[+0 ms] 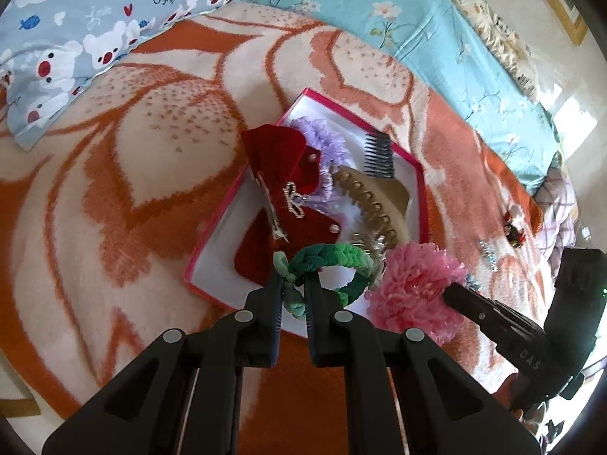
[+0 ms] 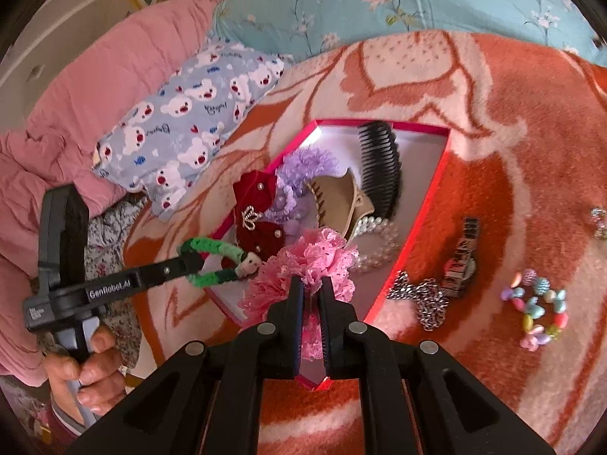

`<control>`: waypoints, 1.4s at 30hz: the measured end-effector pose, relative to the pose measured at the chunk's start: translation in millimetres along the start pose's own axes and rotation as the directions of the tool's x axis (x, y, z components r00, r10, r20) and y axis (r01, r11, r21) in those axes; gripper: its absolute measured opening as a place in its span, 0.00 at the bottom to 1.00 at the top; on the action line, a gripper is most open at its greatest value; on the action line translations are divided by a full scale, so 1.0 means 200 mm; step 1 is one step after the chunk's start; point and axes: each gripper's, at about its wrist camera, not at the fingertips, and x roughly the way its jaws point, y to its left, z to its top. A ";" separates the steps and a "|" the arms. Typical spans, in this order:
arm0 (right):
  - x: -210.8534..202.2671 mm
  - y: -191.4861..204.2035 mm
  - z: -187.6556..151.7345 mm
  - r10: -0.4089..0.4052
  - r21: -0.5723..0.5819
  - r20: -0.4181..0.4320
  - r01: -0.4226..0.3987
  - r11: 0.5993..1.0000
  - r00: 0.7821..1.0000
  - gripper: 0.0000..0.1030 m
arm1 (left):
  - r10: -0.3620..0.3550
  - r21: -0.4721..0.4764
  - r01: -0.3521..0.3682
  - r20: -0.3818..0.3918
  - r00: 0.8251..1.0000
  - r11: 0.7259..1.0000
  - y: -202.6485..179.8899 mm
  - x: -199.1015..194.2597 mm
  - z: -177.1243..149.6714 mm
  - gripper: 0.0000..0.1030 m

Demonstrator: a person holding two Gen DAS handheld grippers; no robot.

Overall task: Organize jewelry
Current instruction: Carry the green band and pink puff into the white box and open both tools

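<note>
A pink-rimmed white box (image 1: 212, 254) (image 2: 428, 204) lies on the bed. It holds a red velvet bow (image 1: 280, 159) (image 2: 254, 204), a purple scrunchie (image 1: 326, 144) (image 2: 311, 163), a tan claw clip (image 1: 371, 201) (image 2: 337, 201), a black comb (image 1: 379, 151) (image 2: 381, 167) and pearls (image 2: 379, 235). My left gripper (image 1: 294, 280) (image 2: 195, 261) is shut on a green braided scrunchie (image 1: 334, 261) (image 2: 216, 261) just above the box's near corner. My right gripper (image 2: 311, 288) (image 1: 453, 290) is shut on a pink lace scrunchie (image 2: 315, 261) (image 1: 417, 292) over the box's near edge.
On the orange blanket (image 2: 512, 151) right of the box lie a silver chain (image 2: 425, 299), a watch (image 2: 461, 258), a pastel bead bracelet (image 2: 538, 311) and a small sparkly piece (image 2: 599, 220). A bear-print pillow (image 1: 68, 45) (image 2: 189, 121), a pink quilt (image 2: 95, 94) and blue floral bedding (image 1: 417, 38) border the area.
</note>
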 end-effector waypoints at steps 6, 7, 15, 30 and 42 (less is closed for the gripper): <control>0.10 0.00 -0.01 -0.006 -0.019 -0.051 0.005 1.000 0.999 0.07 | 0.035 0.007 -0.035 -0.045 0.998 0.999 0.04 0.10 0.01 0.08; 0.11 -0.01 -0.01 -0.008 -0.020 -0.057 0.007 1.000 0.998 0.07 | 0.040 0.008 -0.040 -0.049 0.998 0.999 0.04 0.11 0.01 0.08; 0.18 -0.02 -0.04 -0.017 -0.027 -0.101 0.014 1.000 0.995 0.09 | 0.067 -0.003 -0.067 -0.087 0.994 0.998 0.05 0.18 0.00 0.09; 0.12 -0.06 -0.05 0.007 0.013 -0.071 -0.007 1.000 0.997 0.37 | 0.110 0.004 -0.110 -0.069 0.992 0.994 0.00 0.13 0.00 0.31; -0.03 -0.07 -0.04 0.007 0.030 -0.010 -0.006 1.000 1.000 0.46 | 0.141 0.036 -0.140 -0.034 0.989 0.989 -0.06 0.05 -0.04 0.51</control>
